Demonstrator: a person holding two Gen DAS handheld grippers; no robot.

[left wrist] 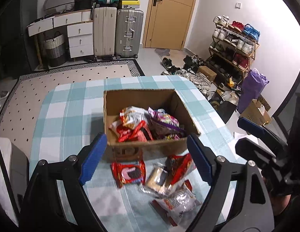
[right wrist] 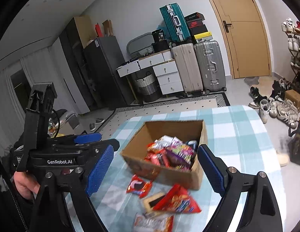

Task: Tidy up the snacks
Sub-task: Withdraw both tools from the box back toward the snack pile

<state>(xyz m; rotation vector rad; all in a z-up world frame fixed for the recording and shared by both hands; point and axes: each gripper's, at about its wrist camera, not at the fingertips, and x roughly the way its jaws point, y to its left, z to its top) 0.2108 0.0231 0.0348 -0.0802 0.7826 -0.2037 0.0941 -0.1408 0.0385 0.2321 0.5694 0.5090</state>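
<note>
A brown cardboard box (left wrist: 144, 98) (right wrist: 169, 129) stands open on the checked tablecloth and holds several snack packets (left wrist: 148, 125) (right wrist: 173, 152). In front of it lie loose packets: a red cookie packet (left wrist: 128, 174) (right wrist: 139, 186), a clear-wrapped biscuit (left wrist: 156, 179) (right wrist: 152, 201), a red chip bag (left wrist: 181, 166) (right wrist: 177, 201) and a white-and-orange bag (left wrist: 179, 203) (right wrist: 152, 223). My left gripper (left wrist: 148, 162) is open and empty above the loose packets; it also shows in the right wrist view (right wrist: 88, 137). My right gripper (right wrist: 155, 172) is open and empty; its blue finger shows at the right of the left wrist view (left wrist: 250, 125).
The table (left wrist: 59, 116) has a teal and white checked cloth. Beyond it are a patterned rug (left wrist: 53, 79), suitcases (left wrist: 119, 31), white drawers (left wrist: 80, 36), a door (left wrist: 169, 13), a shoe rack (left wrist: 235, 44) with shoes on the floor, and bags (left wrist: 252, 90) right of the table.
</note>
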